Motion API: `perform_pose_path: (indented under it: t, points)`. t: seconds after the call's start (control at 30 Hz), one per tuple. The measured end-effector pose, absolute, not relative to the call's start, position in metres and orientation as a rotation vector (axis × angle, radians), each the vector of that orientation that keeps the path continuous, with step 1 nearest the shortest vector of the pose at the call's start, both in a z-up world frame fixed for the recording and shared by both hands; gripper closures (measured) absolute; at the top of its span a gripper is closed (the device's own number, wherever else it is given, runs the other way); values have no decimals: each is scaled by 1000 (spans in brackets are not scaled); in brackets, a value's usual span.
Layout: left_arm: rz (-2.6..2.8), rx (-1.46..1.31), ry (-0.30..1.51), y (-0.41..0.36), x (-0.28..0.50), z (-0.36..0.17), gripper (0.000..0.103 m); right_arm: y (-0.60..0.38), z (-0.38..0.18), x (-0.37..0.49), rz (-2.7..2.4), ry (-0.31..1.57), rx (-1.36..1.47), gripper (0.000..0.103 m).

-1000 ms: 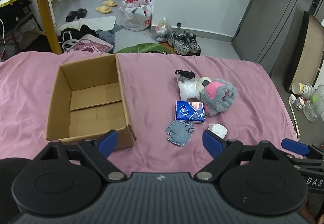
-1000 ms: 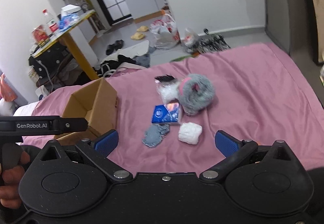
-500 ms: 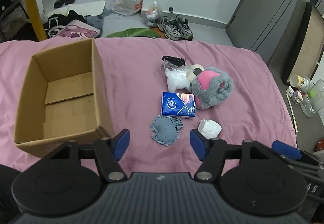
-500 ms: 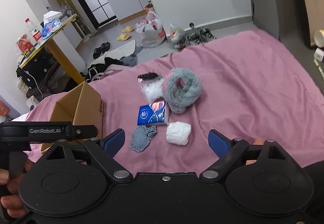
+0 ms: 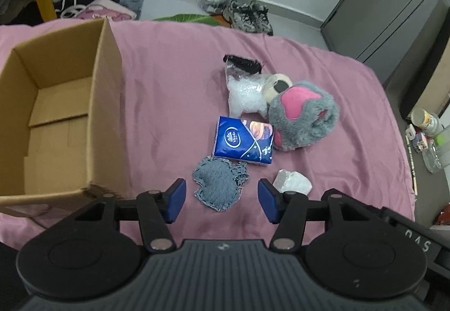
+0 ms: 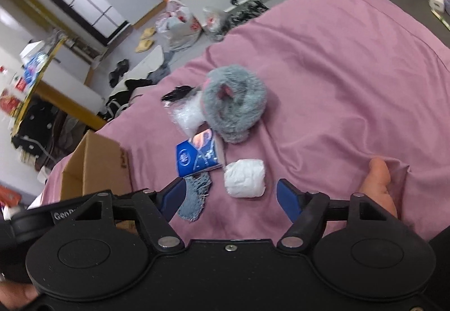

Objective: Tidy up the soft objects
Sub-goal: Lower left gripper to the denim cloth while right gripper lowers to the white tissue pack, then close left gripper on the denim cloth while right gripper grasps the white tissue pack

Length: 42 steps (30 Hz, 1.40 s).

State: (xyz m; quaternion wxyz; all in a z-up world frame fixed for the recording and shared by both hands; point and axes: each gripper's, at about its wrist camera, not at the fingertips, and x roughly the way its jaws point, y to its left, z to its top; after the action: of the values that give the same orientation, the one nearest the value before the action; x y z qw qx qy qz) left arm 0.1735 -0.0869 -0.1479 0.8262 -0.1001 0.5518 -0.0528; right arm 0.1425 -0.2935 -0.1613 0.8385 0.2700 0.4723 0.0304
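The cardboard box sits open toward the left edge of the pink bed, and there's nothing in it, just bare flaps on the bottom. All the soft stuff is clustered in the middle of the bed, well apart from the box: a denim patch, a blue tissue pack touching it, a white wad, a grey and pink plush and a clear bag of white filling. The left gripper hangs over the denim patch, fingers spread apart, holding nothing. The right gripper is also wide apart, above the white wad.
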Motion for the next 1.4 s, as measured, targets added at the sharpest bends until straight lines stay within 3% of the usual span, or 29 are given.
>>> perform_pose_path:
  t: [0.73, 0.8, 0.9, 1.1, 1.3, 1.37, 1.4]
  points:
    - [-23, -274, 1323, -101, 213, -230, 48, -294, -206, 189, -4, 1139, 669, 33]
    - [-19, -266, 1311, -103, 212, -229, 62, -292, -208, 190, -6, 1148, 662, 33]
    - [-24, -285, 1304, -101, 213, -226, 70, -292, -209, 191, -6, 1152, 658, 33]
    - [-8, -297, 1258, -92, 208, -208, 72, -284, -211, 194, -4, 1150, 628, 35]
    - [16, -293, 1210, -83, 202, -190, 72, -276, -219, 199, -30, 1153, 606, 42]
    - [24, -290, 1205, -83, 201, -185, 72, -275, -222, 199, -19, 1158, 617, 56]
    - [21, -285, 1203, -83, 200, -182, 72, -275, -223, 199, -21, 1157, 625, 57]
